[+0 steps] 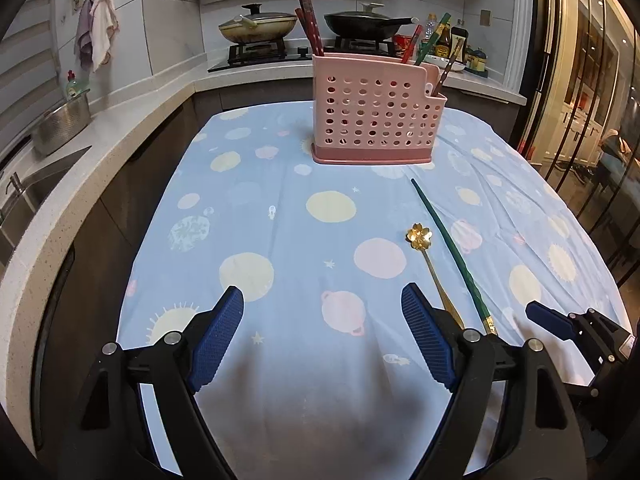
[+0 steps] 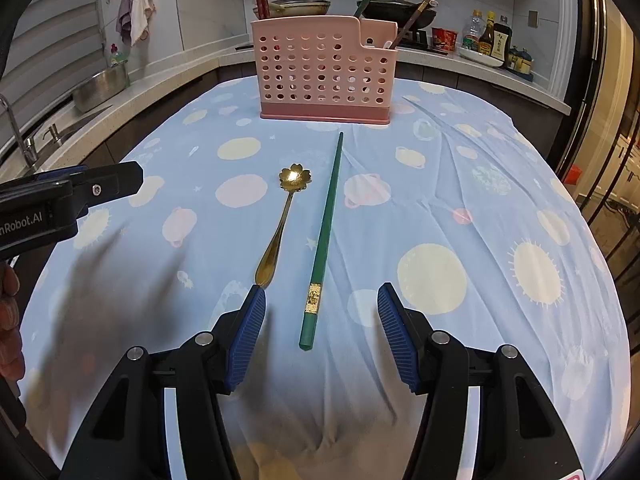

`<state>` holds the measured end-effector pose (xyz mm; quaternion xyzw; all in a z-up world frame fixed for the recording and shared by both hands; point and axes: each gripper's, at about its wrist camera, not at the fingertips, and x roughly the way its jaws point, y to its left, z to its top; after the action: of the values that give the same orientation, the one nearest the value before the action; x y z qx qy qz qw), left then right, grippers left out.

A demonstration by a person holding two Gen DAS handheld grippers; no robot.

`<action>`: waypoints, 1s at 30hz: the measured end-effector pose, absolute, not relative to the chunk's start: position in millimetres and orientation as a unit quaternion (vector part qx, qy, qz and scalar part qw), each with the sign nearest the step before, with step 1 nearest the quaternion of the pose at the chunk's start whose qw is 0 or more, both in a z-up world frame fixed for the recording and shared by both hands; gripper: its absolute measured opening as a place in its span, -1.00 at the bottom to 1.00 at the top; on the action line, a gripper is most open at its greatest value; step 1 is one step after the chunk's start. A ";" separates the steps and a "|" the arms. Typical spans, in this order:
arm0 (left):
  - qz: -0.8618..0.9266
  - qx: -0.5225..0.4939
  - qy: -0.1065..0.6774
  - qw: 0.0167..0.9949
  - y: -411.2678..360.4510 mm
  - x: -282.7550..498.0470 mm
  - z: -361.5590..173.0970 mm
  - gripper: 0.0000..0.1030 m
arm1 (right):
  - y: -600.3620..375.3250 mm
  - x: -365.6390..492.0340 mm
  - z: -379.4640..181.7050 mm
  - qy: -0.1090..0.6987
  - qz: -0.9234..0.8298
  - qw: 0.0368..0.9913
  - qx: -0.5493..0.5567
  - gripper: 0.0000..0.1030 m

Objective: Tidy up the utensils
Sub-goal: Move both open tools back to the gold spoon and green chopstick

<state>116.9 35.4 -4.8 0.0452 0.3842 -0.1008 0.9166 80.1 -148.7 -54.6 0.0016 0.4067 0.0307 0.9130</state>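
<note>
A pink perforated utensil holder (image 1: pixel 376 120) (image 2: pixel 324 76) stands at the far side of the table with several chopsticks in it. A green chopstick (image 2: pixel 325 236) (image 1: pixel 452 256) and a gold flower-headed spoon (image 2: pixel 280 224) (image 1: pixel 430 268) lie side by side on the blue cloth. My right gripper (image 2: pixel 322 294) is open just above the cloth, the chopstick's near end lying between its blue pads (image 2: pixel 250 330). My left gripper (image 1: pixel 322 296) is open over bare cloth, left of the spoon. The right gripper's fingertip (image 1: pixel 548 318) shows at the edge of the left wrist view.
The table carries a blue cloth with planet prints (image 2: pixel 440 200). A kitchen counter with a sink and a steel bowl (image 1: pixel 60 124) runs along the left. Pans on a stove (image 1: pixel 256 26) and sauce bottles (image 2: pixel 488 38) stand behind. Glass doors (image 1: pixel 580 120) close the right side.
</note>
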 end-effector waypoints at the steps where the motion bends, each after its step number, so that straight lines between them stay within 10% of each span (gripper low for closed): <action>1: -0.100 0.046 0.386 0.916 34.8 116.6 -5.9 0.50 | -148.7 80.2 -54.7 0.407 0.031 0.913 0.002 0.08; 19: -0.108 0.049 0.415 0.902 28.9 112.6 -29.2 0.50 | -154.0 83.5 -67.4 0.430 0.034 0.902 0.002 -0.85; 30: -0.164 0.053 0.422 0.890 -10.0 108.7 -30.3 0.50 | -178.9 70.2 -65.9 0.426 0.011 0.905 0.018 -0.87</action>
<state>108.7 -10.0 -30.3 0.0528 0.4216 -0.1639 0.8903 70.2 -178.9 -65.9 0.0177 0.4258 0.0112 0.9046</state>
